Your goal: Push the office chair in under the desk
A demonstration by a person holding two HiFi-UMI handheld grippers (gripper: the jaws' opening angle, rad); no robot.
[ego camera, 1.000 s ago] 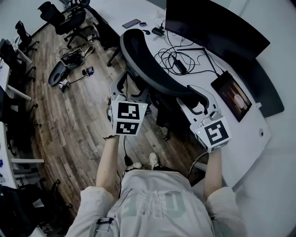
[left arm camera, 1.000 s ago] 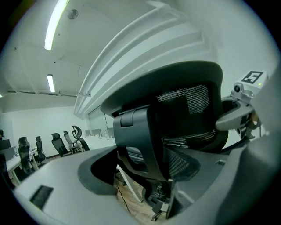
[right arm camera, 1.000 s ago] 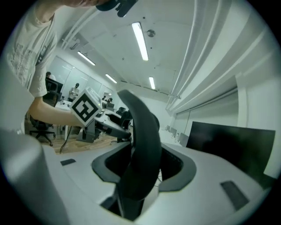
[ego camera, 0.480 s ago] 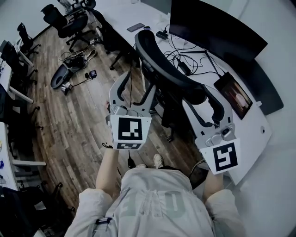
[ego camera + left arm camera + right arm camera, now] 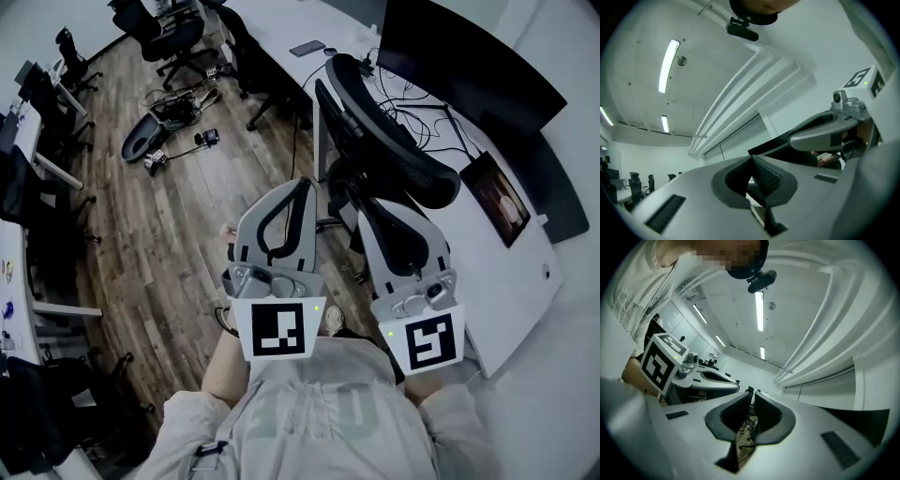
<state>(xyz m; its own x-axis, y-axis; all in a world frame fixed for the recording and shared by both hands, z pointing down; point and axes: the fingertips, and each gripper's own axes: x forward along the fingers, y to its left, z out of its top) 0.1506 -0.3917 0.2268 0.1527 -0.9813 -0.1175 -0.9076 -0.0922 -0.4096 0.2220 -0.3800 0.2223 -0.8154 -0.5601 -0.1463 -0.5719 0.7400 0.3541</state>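
Both hold nothing: your left gripper (image 5: 302, 185) has jaws pressed together, your right gripper (image 5: 364, 204) jaws just closing to a slit. Chair (image 5: 394, 141) probably rolls easily; push its stiff backrest top.

A white curved tabletop (image 5: 511, 281) runs along the right side. A wide dark monitor (image 5: 469, 56) stands on its far part, with loose black cables (image 5: 427, 103) in front of it, a tablet (image 5: 502, 200) to the right and a phone (image 5: 307, 48) at the far left end. On the left lies a wooden floor (image 5: 159, 244). The office chair (image 5: 394, 159) stands on it at the tabletop's edge. Farther left are a dark device with cords (image 5: 164, 131) and other chairs (image 5: 178, 28).
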